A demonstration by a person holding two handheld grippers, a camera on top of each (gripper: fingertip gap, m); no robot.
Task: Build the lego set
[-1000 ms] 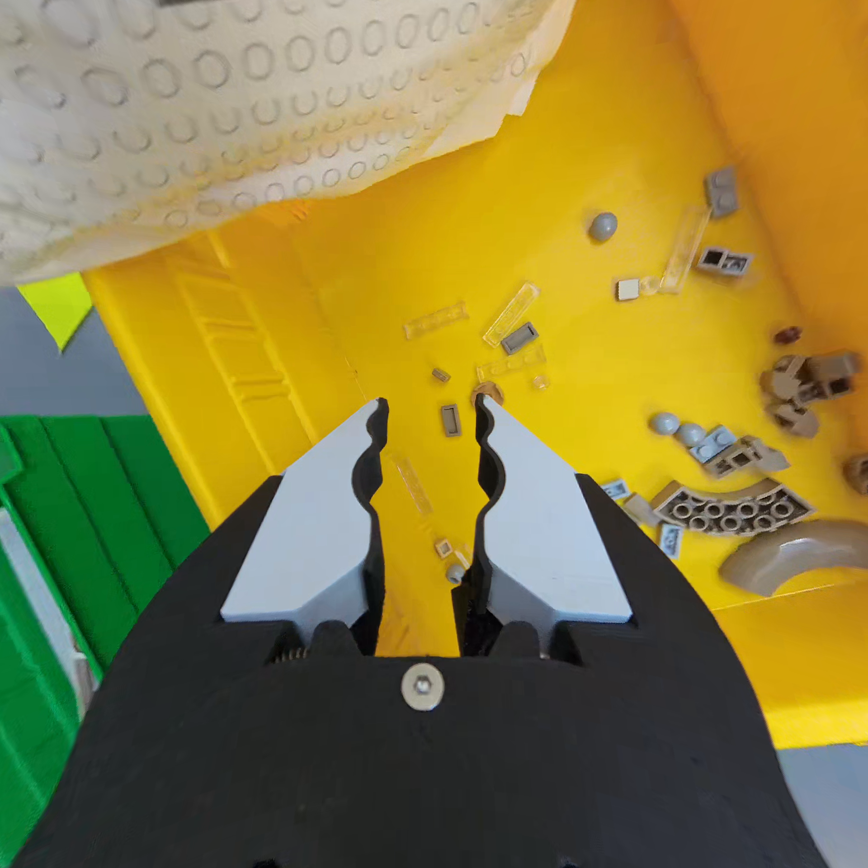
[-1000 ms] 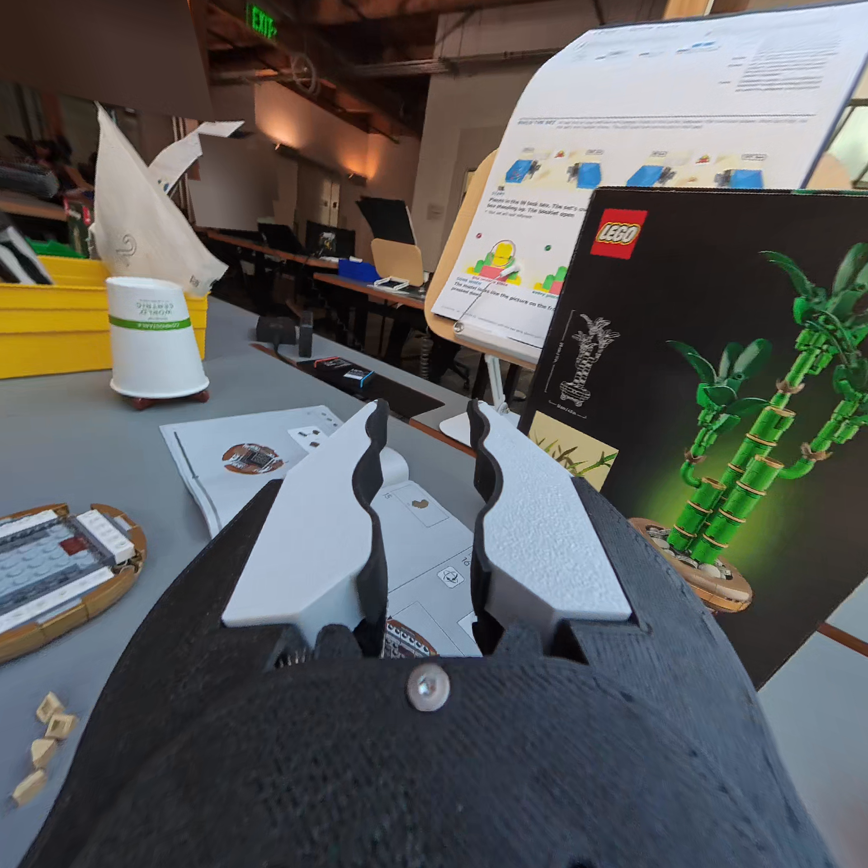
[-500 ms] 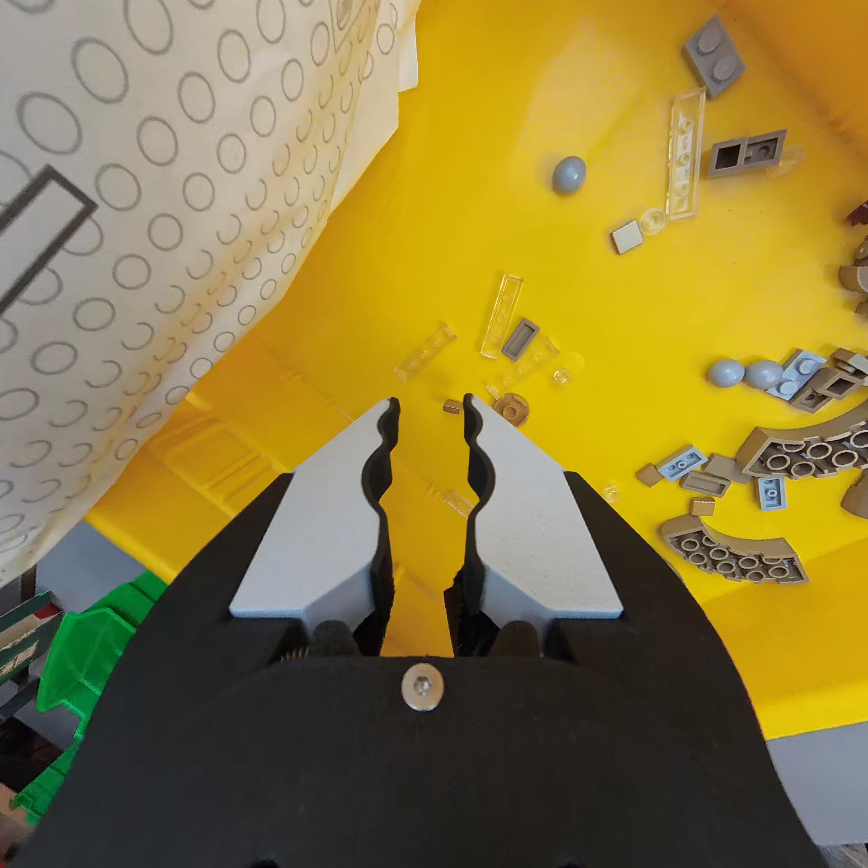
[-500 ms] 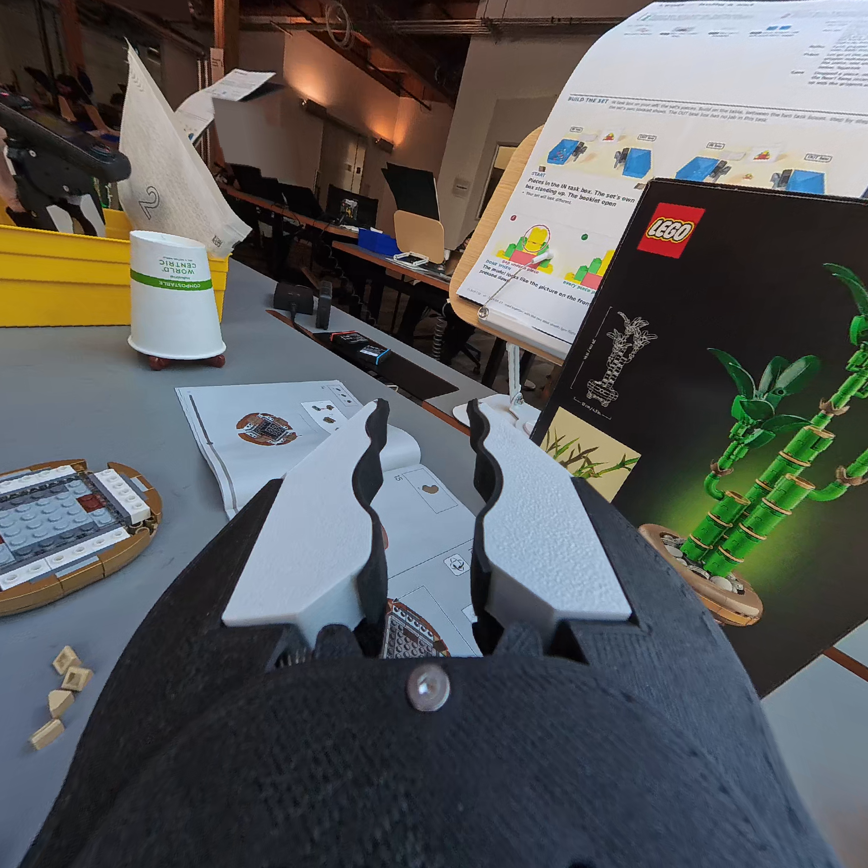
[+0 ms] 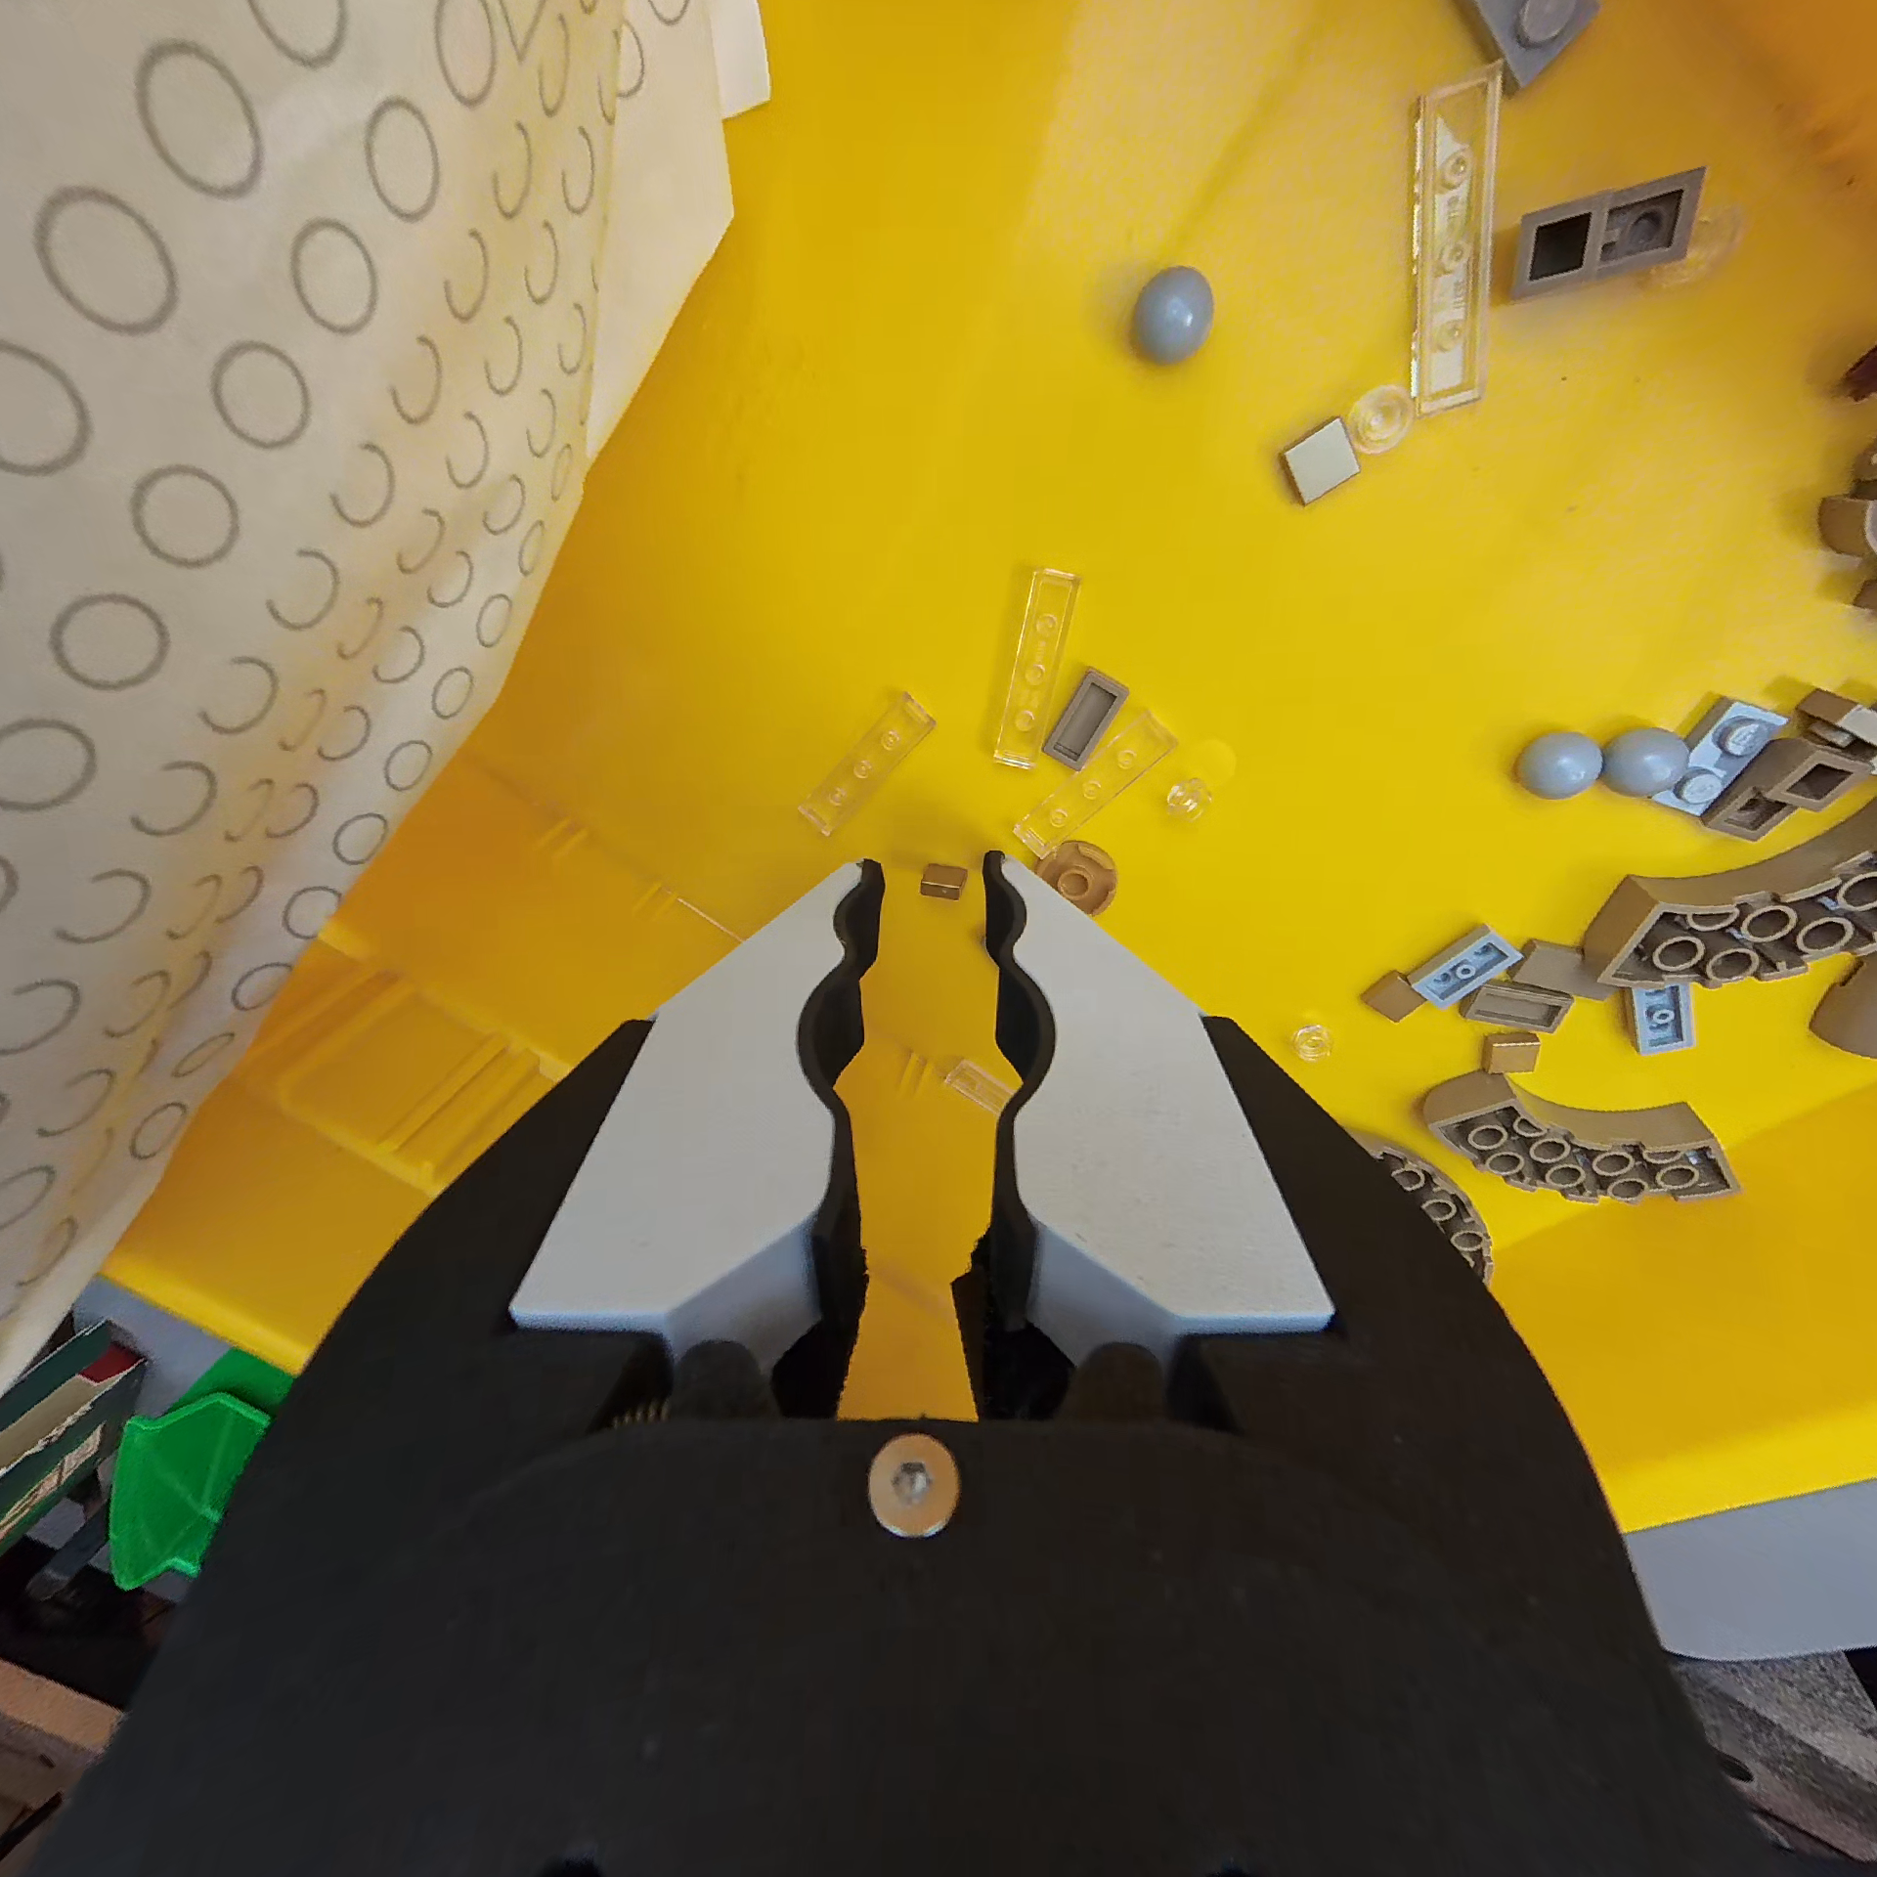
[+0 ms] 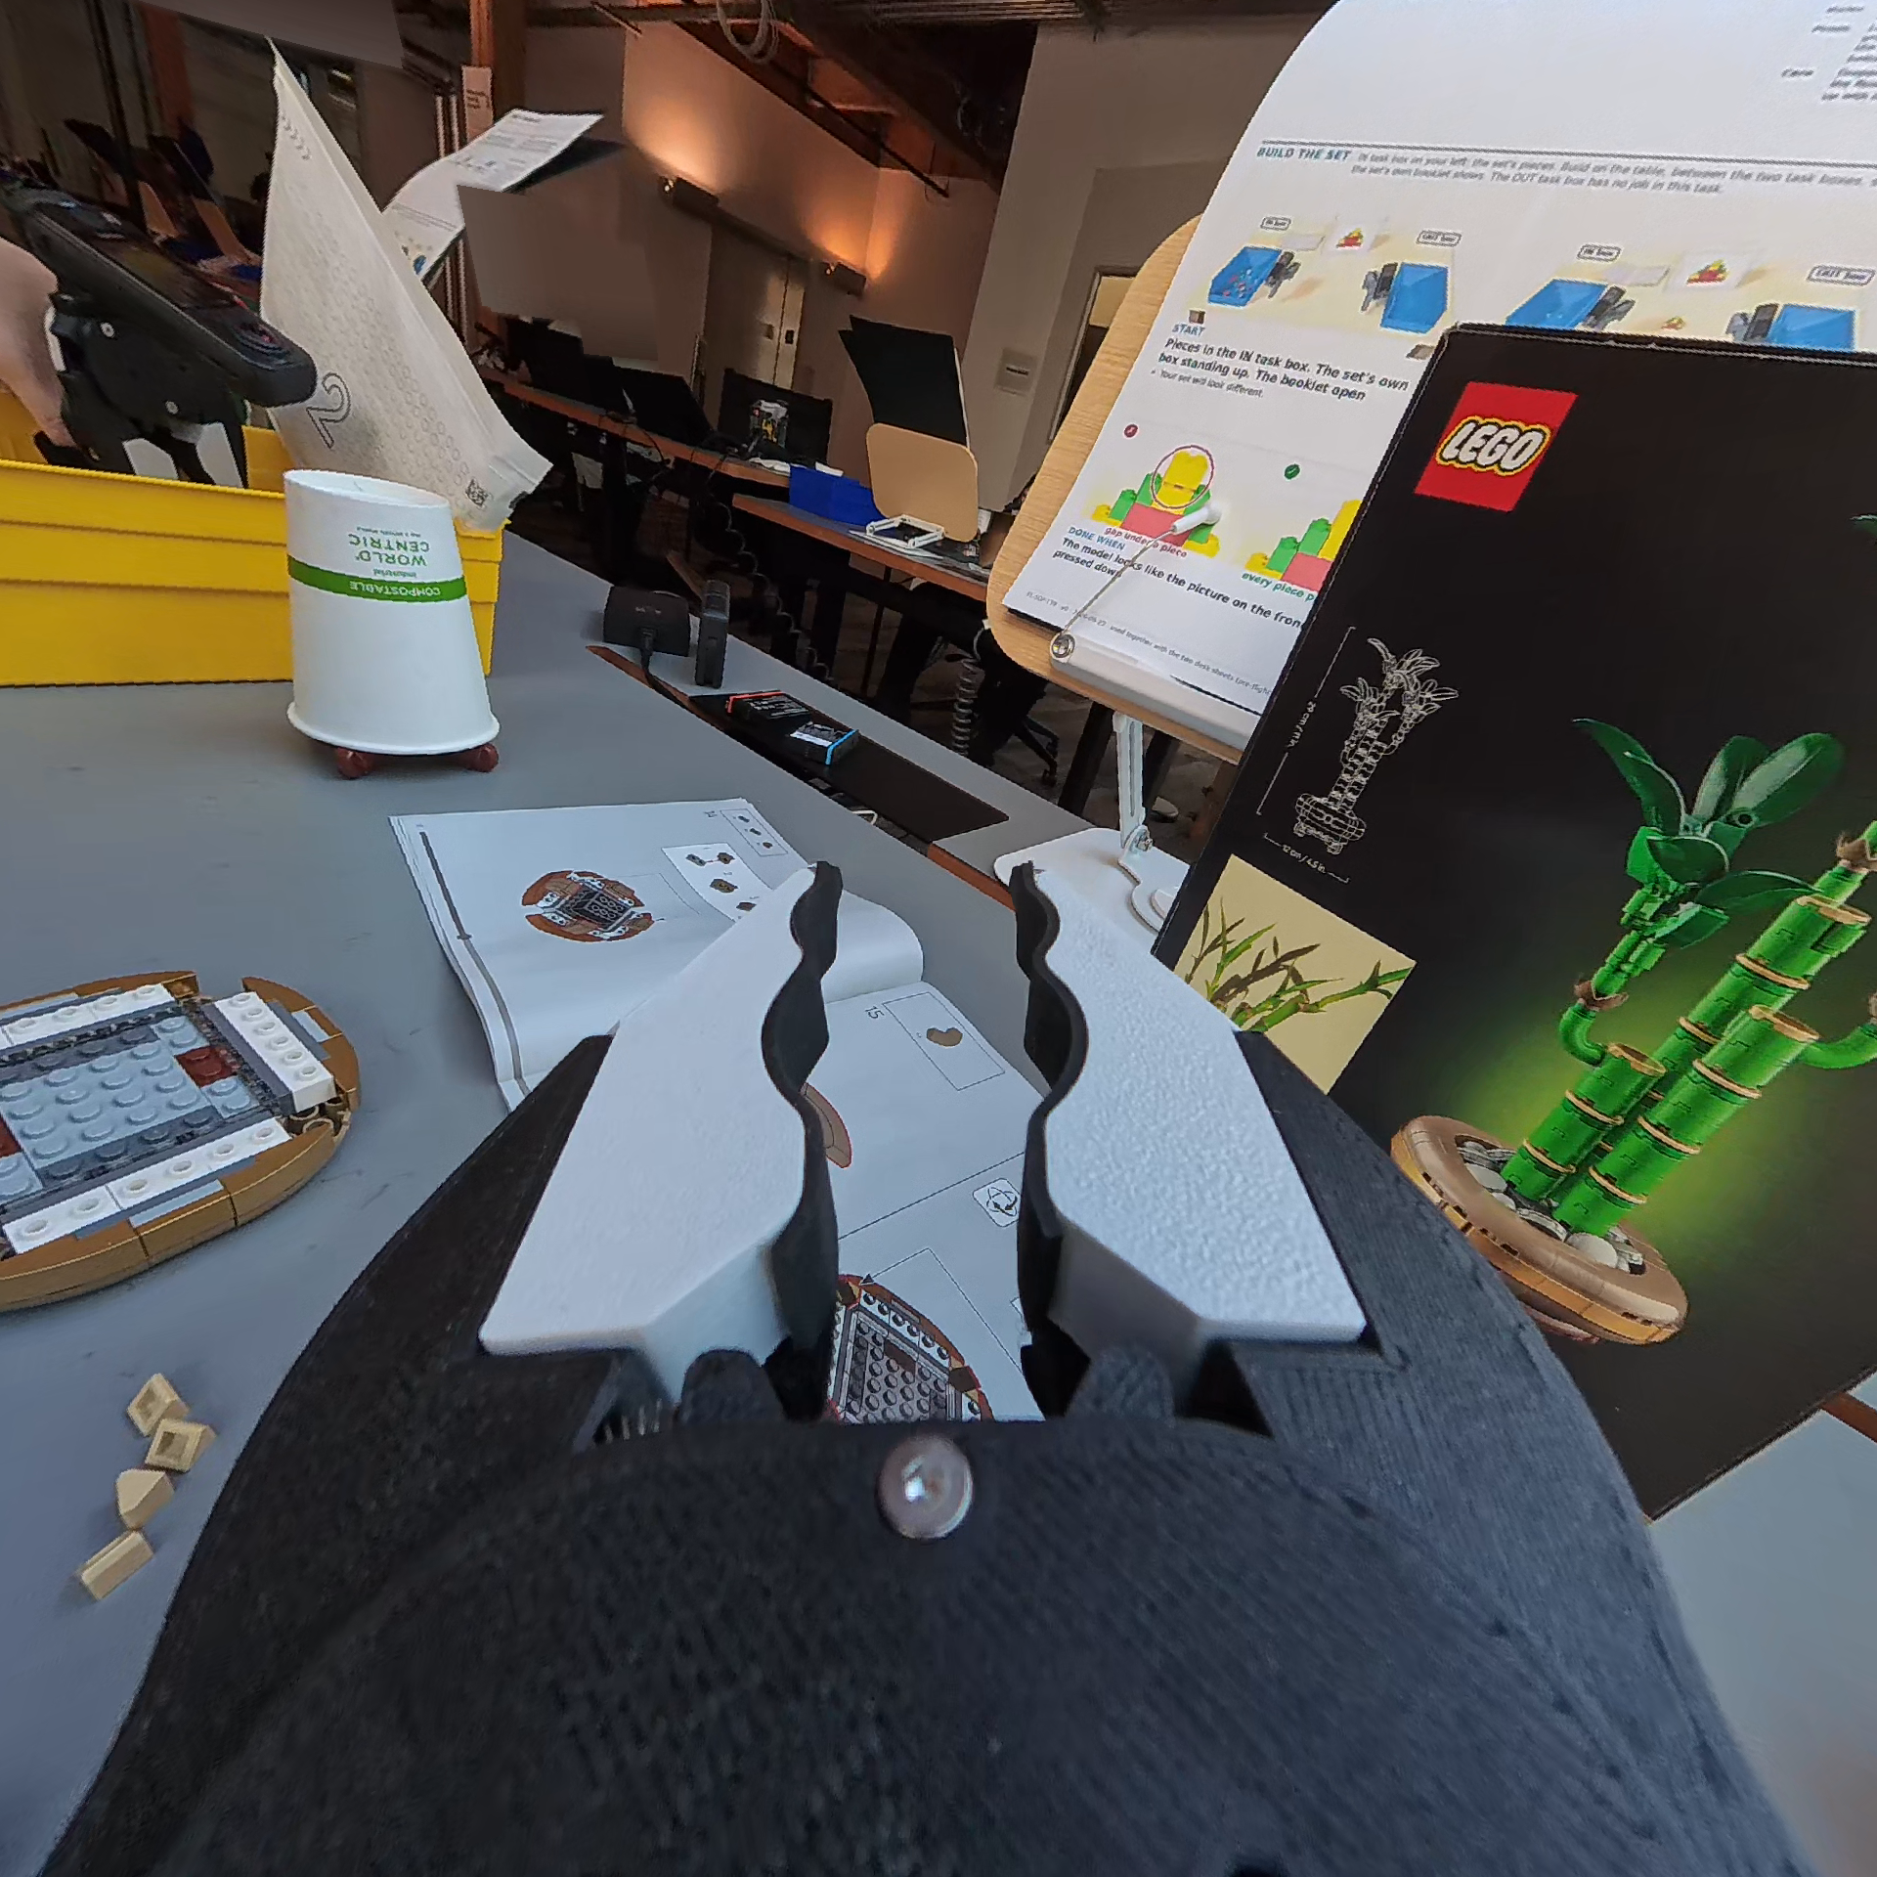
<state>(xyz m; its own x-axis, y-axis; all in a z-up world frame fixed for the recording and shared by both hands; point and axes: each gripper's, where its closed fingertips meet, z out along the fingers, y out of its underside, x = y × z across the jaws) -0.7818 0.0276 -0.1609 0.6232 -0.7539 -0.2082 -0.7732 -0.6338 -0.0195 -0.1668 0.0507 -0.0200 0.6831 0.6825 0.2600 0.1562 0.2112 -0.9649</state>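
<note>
Now lower into the yellow bin point(image 5: 914, 427) than half a second ago, left gripper point(image 5: 932, 868) centred on a small tan piece point(image 5: 943, 880), just ahead between the parted tips, not yet touched. Looks like a pick lined up. Pitched steeply down. Right gripper point(image 6: 924, 884) idle, apart, empty, above the booklet point(image 6: 569, 914); partly built base point(image 6: 152, 1107) off to its left.

In the left wrist view, the bin point(image 5: 914, 427) fills the frame, with the paper bag point(image 5: 254, 457) at upper left and loose pieces point(image 5: 1584, 1148) scattered at right. A small piece point(image 5: 943, 880) lies at centre, seemingly between the left gripper point(image 5: 932, 876) tips. In the right wrist view, the partly built base point(image 6: 152, 1117) lies at left, the booklet point(image 6: 630, 914) at centre, the set box point(image 6: 1584, 863) at right, and a cup point(image 6: 381, 609) at upper left.
</note>
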